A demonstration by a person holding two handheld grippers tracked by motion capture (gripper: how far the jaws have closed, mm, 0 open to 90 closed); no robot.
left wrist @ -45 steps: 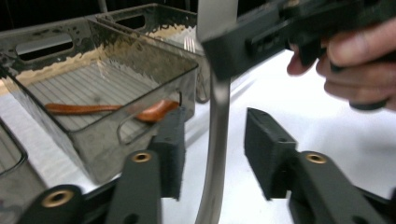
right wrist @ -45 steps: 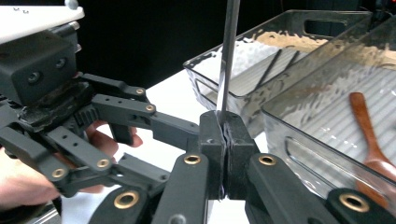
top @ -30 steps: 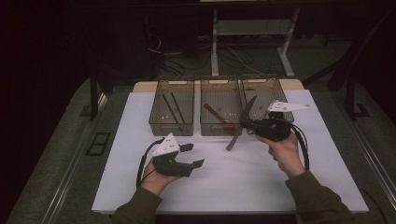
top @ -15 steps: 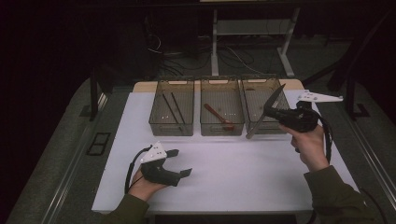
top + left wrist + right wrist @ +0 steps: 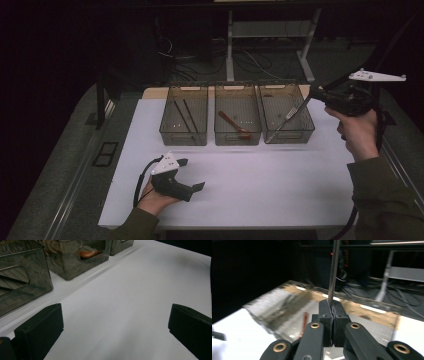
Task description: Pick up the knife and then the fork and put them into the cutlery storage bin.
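My right gripper (image 5: 314, 93) is raised at the right of the table, shut on the handle of a metal fork (image 5: 294, 111). The fork slants down with its tines inside the rightmost clear bin (image 5: 305, 131). In the right gripper view the jaws (image 5: 332, 305) pinch the thin handle (image 5: 334, 270), which runs upward. My left gripper (image 5: 191, 174) rests on the white table surface (image 5: 260, 185) near the front left. Its jaws have just been opening and now stand wide with nothing between them (image 5: 115, 325).
Three clear bins stand in a row at the back. The left bin (image 5: 167, 131) holds dark chopsticks (image 5: 183, 116); the middle bin (image 5: 220, 134) holds a reddish wooden spoon (image 5: 233, 124). In the left gripper view the left bin (image 5: 22, 282) is close ahead.
My right hand has risen and swung right, carrying the fork from in front of the bins to over the rightmost one. The left gripper slid toward the front left and opened wider.
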